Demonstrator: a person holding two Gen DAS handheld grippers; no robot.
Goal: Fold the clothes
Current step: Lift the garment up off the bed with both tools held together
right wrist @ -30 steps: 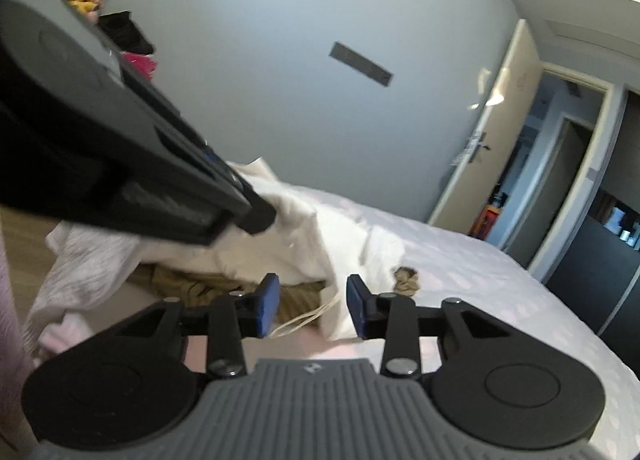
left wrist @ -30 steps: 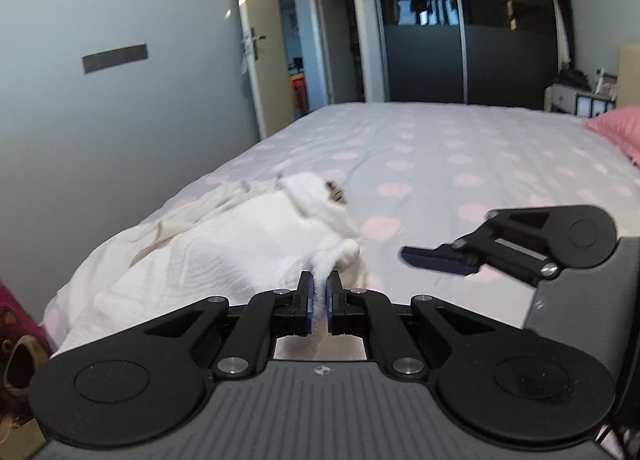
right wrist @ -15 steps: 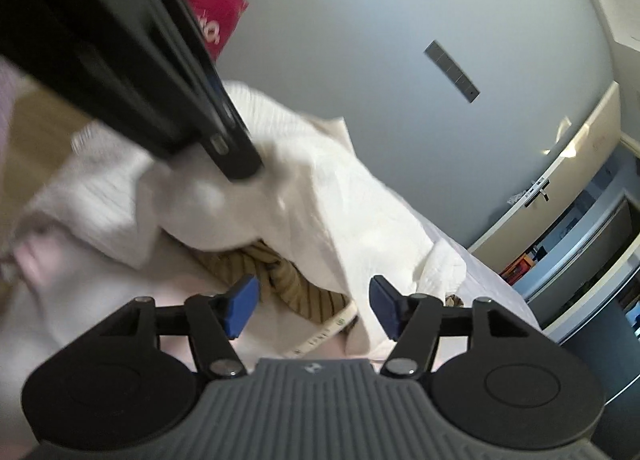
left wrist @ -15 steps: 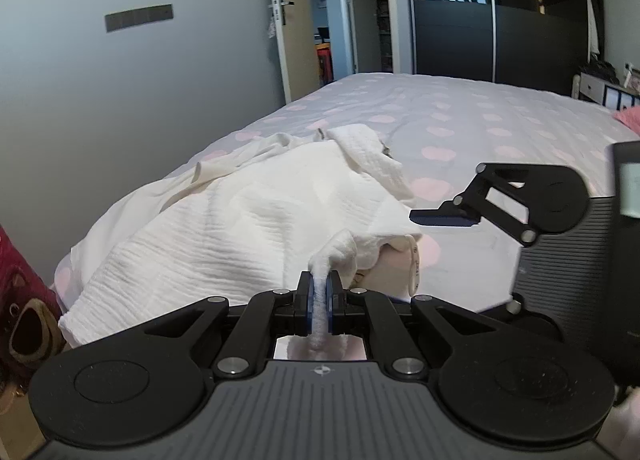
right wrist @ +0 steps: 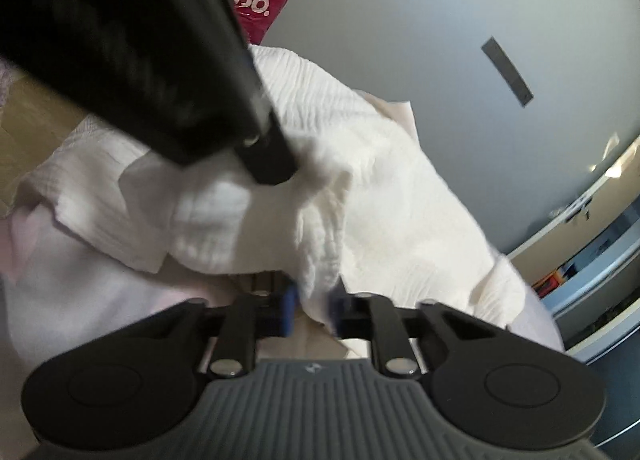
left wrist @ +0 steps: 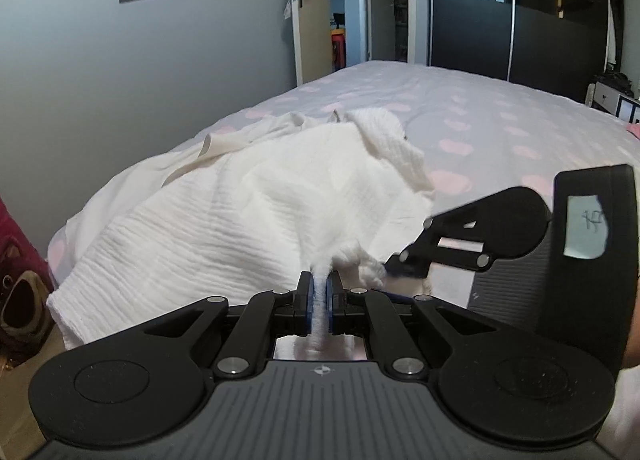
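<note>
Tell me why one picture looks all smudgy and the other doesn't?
Right wrist view: the left gripper looms close and smeared, and the white garment near it is soft, likely motion blur. Left wrist view: sharper, the garment's ribbing reads clearly, though the doorframe bows from the fisheye lens.

Grey wall (left wrist: 100,72) at left, open white door (left wrist: 298,20), dark sliding wardrobe (left wrist: 520,20) behind, pink-dotted bed (left wrist: 500,128) occupying the centre.
</note>
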